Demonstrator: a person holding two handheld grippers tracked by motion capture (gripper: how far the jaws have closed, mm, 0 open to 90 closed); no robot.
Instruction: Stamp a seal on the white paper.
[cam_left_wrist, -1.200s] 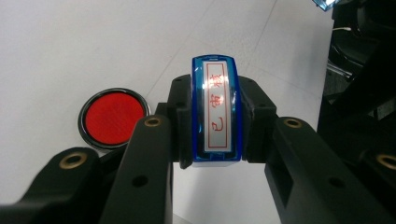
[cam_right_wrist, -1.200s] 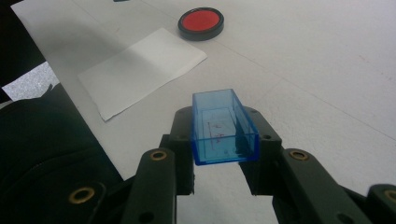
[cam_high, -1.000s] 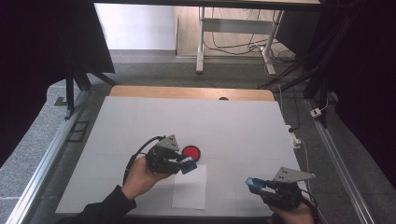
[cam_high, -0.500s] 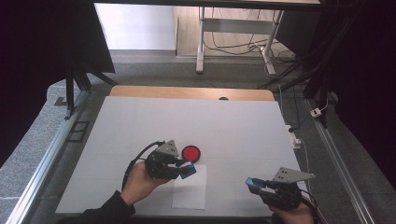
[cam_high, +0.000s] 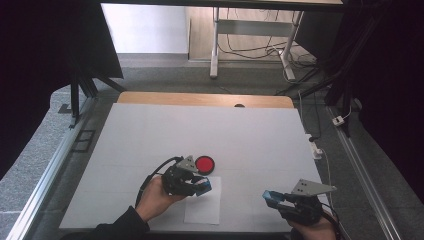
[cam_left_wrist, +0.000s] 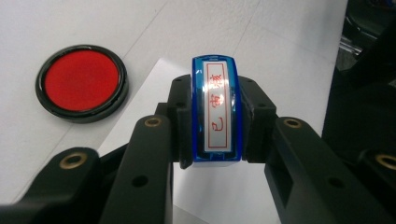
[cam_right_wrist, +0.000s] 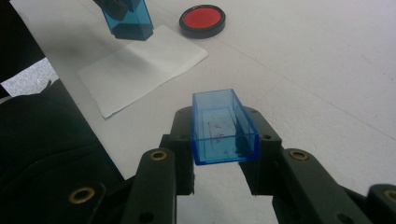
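My left gripper (cam_high: 202, 185) (cam_left_wrist: 215, 116) is shut on a blue stamp (cam_left_wrist: 215, 112) with a red-lettered label on top. It holds the stamp (cam_right_wrist: 128, 18) (cam_high: 204, 185) just over the upper part of a white sheet of paper (cam_high: 202, 207) (cam_right_wrist: 140, 65) (cam_left_wrist: 224, 186). A round red ink pad (cam_high: 205, 164) (cam_left_wrist: 81, 81) (cam_right_wrist: 202, 19) in a black case lies just beyond the sheet. My right gripper (cam_high: 272, 198) (cam_right_wrist: 224, 140) is shut on the stamp's clear blue cap (cam_right_wrist: 223, 126) (cam_high: 272, 197), low over the table at the near right.
The white table top (cam_high: 250, 135) has a wooden strip along its far edge. A dark sleeve (cam_right_wrist: 42, 149) lies at the near edge. Cables and a power strip (cam_high: 316, 148) hang off the right side; a metal rail runs along the left.
The left gripper with the stamp has moved down and toward me, away from the ink pad and onto the sheet. The right gripper has kept still.
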